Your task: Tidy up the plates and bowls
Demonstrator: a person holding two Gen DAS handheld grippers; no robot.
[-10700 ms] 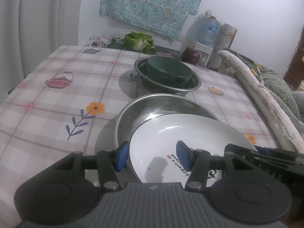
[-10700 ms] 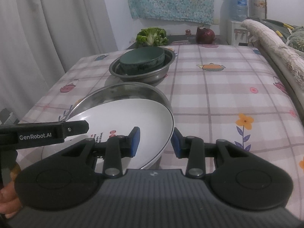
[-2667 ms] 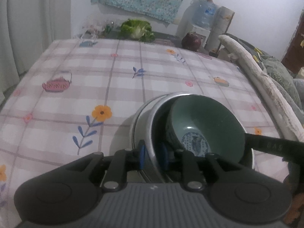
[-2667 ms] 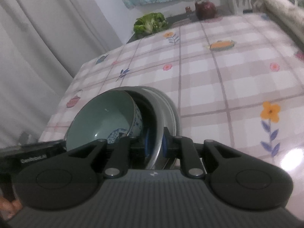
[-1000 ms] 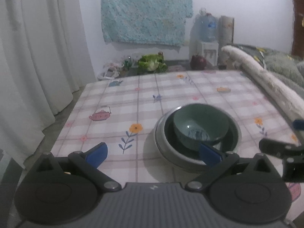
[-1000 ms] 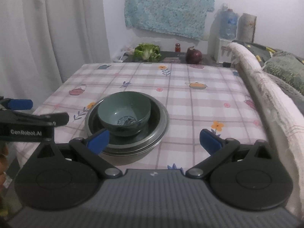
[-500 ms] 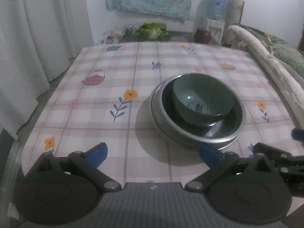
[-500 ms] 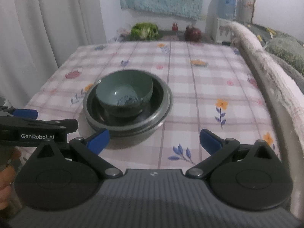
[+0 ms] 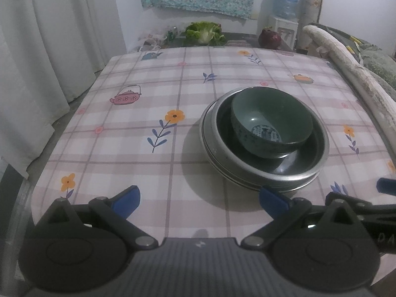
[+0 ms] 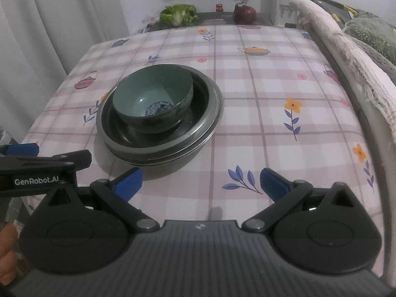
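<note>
Hovering over the near edge of the tabletop [image 9: 118, 133], the left gripper [image 9: 199, 199] and right gripper [image 10: 200, 179] are both gaping wide and holding nothing. Just ahead of them, the stack is sitting nested: a green ceramic bowl [image 10: 153, 99] inside steel basins [image 10: 210, 113]. The bowl is looking breakable and glazed-slick; the basins are looking stiff and light. Pinching opposite rims seems the safest hold.

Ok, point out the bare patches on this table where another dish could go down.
Free: the tablecloth left of the stacked metal basins, around the pink teapot print; the far strip toward the lettuce; the right side between the stack and the rolled blanket. Crowded: the stack with the green bowl, and the near edge by both open grippers.
</note>
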